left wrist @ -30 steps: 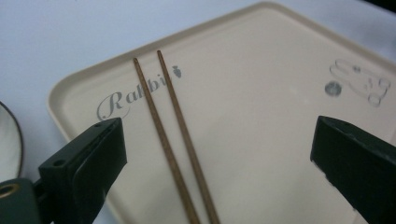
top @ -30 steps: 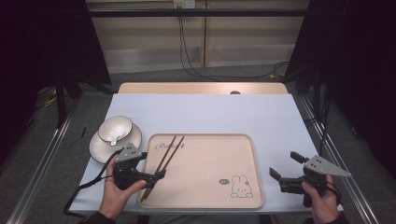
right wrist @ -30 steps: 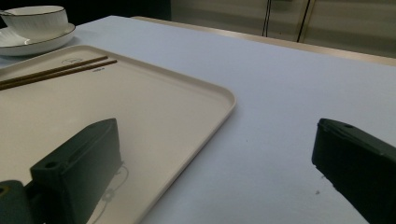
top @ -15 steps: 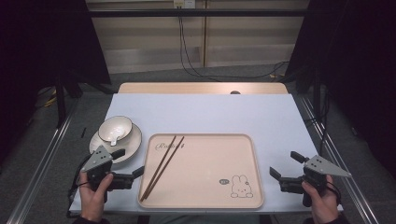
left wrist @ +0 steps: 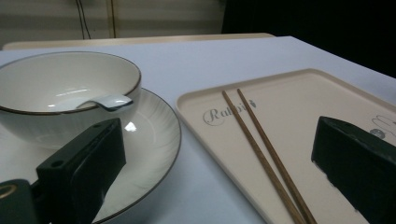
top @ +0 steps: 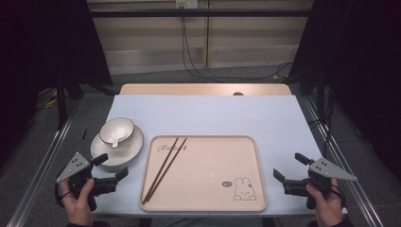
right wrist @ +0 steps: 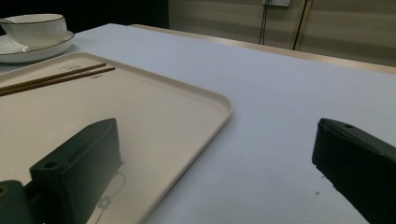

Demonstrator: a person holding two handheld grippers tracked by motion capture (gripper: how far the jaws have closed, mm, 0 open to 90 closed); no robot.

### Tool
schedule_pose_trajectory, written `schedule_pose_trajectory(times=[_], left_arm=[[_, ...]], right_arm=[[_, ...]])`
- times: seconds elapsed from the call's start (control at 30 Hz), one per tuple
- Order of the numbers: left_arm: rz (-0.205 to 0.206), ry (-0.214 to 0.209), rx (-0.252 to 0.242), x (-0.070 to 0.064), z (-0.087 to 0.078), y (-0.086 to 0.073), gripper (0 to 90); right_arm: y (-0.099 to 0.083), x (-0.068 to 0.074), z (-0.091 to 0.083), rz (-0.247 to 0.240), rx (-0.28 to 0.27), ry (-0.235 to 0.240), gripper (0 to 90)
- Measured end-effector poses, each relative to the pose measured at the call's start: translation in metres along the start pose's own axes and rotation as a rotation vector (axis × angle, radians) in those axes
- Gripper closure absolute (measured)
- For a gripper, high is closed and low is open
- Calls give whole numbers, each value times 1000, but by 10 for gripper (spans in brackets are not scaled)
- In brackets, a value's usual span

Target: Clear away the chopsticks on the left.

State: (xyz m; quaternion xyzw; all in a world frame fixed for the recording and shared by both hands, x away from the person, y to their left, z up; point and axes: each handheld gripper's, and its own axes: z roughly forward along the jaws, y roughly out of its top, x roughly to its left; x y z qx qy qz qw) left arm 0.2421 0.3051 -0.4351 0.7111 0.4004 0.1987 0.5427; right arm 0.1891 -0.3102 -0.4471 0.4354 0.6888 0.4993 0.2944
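Chopsticks (top: 165, 167) lie as a pair on the left part of a beige tray (top: 246, 156), slanting from its near left corner toward the far edge, next to the printed word; a rabbit drawing marks the tray's near right corner. The tray sits near the front of the desk (top: 213, 113). Left of it a white bowl (top: 117, 130) with a spoon (top: 113, 140) inside rests on a plate (top: 135, 147). The left gripper (top: 110, 167) is held near the plate's front edge, jaws released and empty. The right gripper (top: 289, 167) is held just right of the tray, jaws likewise spread with nothing between them
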Motion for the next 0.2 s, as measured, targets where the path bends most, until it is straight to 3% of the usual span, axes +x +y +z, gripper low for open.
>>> schedule_pose_trajectory(times=[0.03, 0.13, 0.2], left_arm=[[0, 0, 0, 0, 0, 0, 24], [-49, -3, -15, 4, -1, -3, 23], [-46, 1, -7, 5, -1, -4, 23]], right_arm=[[0, 0, 0, 0, 0, 0, 7], [-1, 0, 0, -1, -4, -6, 7], [-1, 0, 0, 5, -4, -3, 7]])
